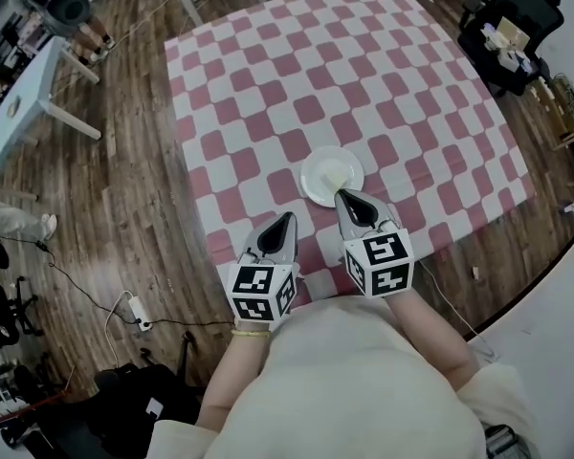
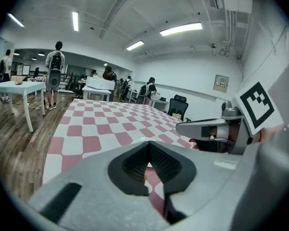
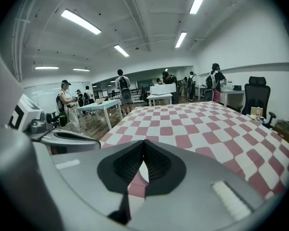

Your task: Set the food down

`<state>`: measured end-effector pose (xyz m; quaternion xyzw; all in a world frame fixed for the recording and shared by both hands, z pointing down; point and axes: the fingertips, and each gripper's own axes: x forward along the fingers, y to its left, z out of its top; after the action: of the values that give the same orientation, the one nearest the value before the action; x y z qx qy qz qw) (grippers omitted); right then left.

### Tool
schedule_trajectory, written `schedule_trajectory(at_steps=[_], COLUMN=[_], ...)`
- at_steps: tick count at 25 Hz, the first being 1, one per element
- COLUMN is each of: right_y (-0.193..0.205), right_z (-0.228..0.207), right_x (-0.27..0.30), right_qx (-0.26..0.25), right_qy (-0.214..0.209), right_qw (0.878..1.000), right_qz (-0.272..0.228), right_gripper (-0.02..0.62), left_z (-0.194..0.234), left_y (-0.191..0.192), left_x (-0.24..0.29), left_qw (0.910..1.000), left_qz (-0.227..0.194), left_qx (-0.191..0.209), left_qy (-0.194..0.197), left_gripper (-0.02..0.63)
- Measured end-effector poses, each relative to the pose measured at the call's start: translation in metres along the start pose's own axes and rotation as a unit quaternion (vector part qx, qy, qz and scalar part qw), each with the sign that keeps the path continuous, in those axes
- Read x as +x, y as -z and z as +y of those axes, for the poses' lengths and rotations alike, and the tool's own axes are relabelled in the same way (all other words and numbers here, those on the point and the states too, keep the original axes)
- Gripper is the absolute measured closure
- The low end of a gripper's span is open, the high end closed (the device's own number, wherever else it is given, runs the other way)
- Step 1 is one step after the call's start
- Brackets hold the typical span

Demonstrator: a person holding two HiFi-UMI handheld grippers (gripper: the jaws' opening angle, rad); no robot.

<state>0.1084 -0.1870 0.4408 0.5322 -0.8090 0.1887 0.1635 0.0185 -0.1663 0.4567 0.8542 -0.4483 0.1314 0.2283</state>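
So the food [image 1: 337, 172] is a small pale yellowish piece lying on the round white plate [image 1: 314, 187], which sits near the near edge of the table with the pink-and-white checked cloth [image 1: 364, 65]. From the head view it looks flat and roughly squarish. It's too small and washed out to pick a long axis or say which way it points, and I can't tell what food it is.

The right gripper [image 1: 344, 197] has its grey claw pressed together with nothing in it. Its own view shows the ribbed black pads [image 3: 156, 165] meeting at the tip [image 3: 144, 146]. In the head view that tip overlaps the near rim of the plate, just beside the food and not on it. I can't tell whether it touches the plate.

The left gripper [image 1: 287, 220] is to the left of the plate and a little nearer. Its claw is closed and empty too, tips meeting [image 2: 148, 148] over the cloth. Both have matte grey shells and a cube with black-and-white square markers at the back.

In both gripper views the shell blocks most of the plate, so only the head view shows the food properly. The person is cut off at the bottom: just a cream top [image 1: 364, 381] and forearms. Dark wood plank floor [image 1: 105, 180] surrounds the table, with a black office chair [image 1: 512, 12] at the far right.
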Motion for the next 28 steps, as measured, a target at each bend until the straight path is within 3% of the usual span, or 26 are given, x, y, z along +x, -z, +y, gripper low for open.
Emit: schedule_trajectory(at_steps=[28], right_y=[0.006], right_z=[0.059], right_x=[-0.038], right_qx=[0.008], right_qy=[0.022], right_qw=[0.999], right_qz=[-0.033], right_gripper=[0.592], left_z=[-0.001], left_y=[0.005], left_x=[-0.048], left_qw=[0.9983], left_qz=[-0.009], left_qx=[0.03], left_qy=[0.048], left_gripper=[0.601])
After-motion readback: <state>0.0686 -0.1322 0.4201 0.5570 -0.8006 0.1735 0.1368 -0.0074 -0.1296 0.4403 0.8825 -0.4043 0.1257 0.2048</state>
